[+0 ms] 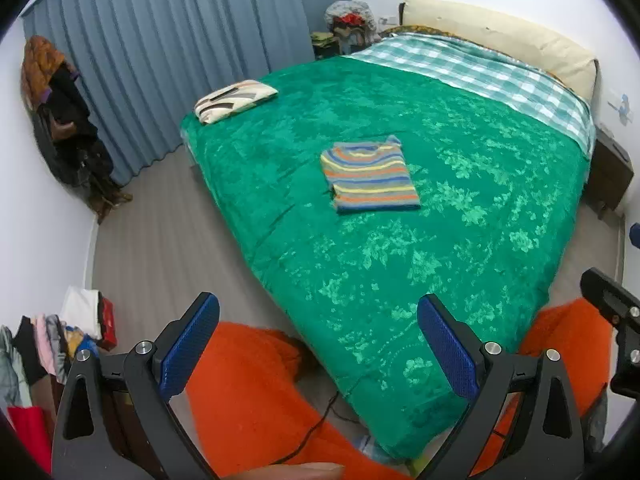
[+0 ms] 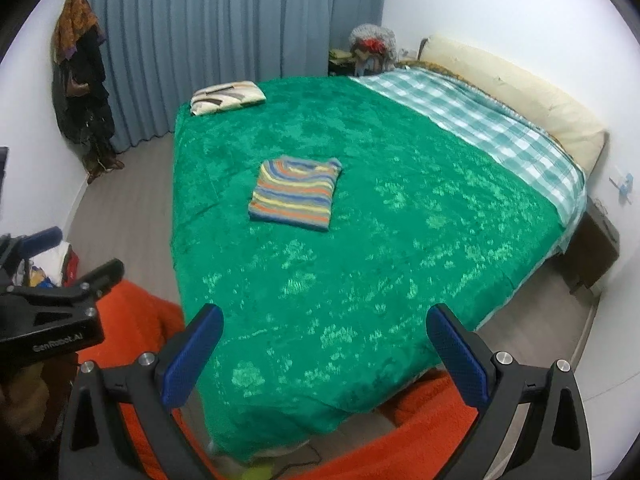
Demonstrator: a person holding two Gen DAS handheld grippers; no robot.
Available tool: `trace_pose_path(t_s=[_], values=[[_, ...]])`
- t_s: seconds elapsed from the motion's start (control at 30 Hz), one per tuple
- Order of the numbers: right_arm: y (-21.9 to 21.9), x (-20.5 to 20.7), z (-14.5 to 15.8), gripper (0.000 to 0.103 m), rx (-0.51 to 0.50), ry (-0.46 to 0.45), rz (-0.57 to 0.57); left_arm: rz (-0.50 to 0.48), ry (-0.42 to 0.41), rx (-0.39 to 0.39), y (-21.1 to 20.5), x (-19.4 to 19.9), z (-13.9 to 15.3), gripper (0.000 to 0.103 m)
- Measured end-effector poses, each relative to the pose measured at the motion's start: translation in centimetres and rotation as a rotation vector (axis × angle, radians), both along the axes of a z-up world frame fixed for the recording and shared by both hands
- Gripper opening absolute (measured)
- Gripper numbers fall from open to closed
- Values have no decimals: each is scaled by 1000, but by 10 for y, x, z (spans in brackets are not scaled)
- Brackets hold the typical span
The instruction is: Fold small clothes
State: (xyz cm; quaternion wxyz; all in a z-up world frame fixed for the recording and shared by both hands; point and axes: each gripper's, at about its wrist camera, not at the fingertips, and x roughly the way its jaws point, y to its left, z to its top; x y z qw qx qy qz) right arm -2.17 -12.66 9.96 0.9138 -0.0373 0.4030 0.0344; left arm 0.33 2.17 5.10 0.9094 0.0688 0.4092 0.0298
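A folded striped sweater (image 1: 370, 176) lies in the middle of the green bedspread (image 1: 400, 272); it also shows in the right wrist view (image 2: 294, 194). A second folded garment, cream with dark stripes (image 1: 234, 100), lies near the bed's far left corner and shows in the right wrist view too (image 2: 228, 97). My left gripper (image 1: 318, 350) is open and empty, held back from the bed's near corner. My right gripper (image 2: 324, 354) is open and empty above the bed's near edge. Both are well short of the sweater.
The person's orange clothing (image 1: 256, 392) fills the bottom of both views. A pile of clothes (image 1: 60, 340) lies on the floor at the left. Blue curtains (image 1: 160, 60), a coat rack (image 1: 64, 120), a checked sheet (image 1: 480, 76), a pillow (image 1: 500, 36) and a bedside cabinet (image 1: 608, 172) surround the bed.
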Motion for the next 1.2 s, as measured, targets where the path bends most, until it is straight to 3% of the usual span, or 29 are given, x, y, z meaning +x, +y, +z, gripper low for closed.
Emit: trace_pose_path(t_s=[1.2], values=[[14,12,15,99,42,22,51,38,-33,5,10,8,9,102]])
